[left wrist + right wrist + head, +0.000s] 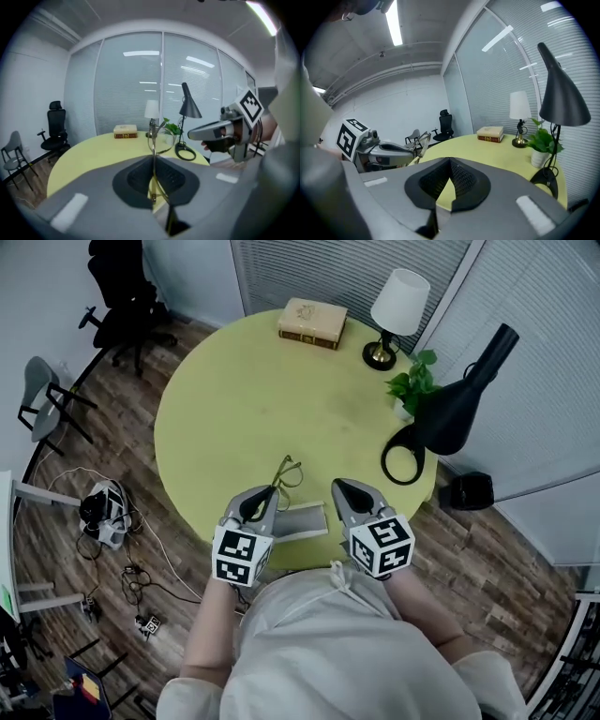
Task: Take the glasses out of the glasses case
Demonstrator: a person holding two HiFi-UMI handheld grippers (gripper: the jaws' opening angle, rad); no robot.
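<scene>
Glasses (287, 472) look clear of the case (302, 520) now. Your left gripper (270, 494) has its jaws clamped tight on one thin arm of the frame, just past the case over the table (234, 399). Your right gripper (342, 489) is closed on nothing. I'd guess set-down is next: lower gently, then let go.

One glasses (288, 472), one case (302, 521), one book (312, 322), one plant (412, 385), one table (244, 390); two lamps: white lamp (400, 301), black lamp (459, 404).
</scene>
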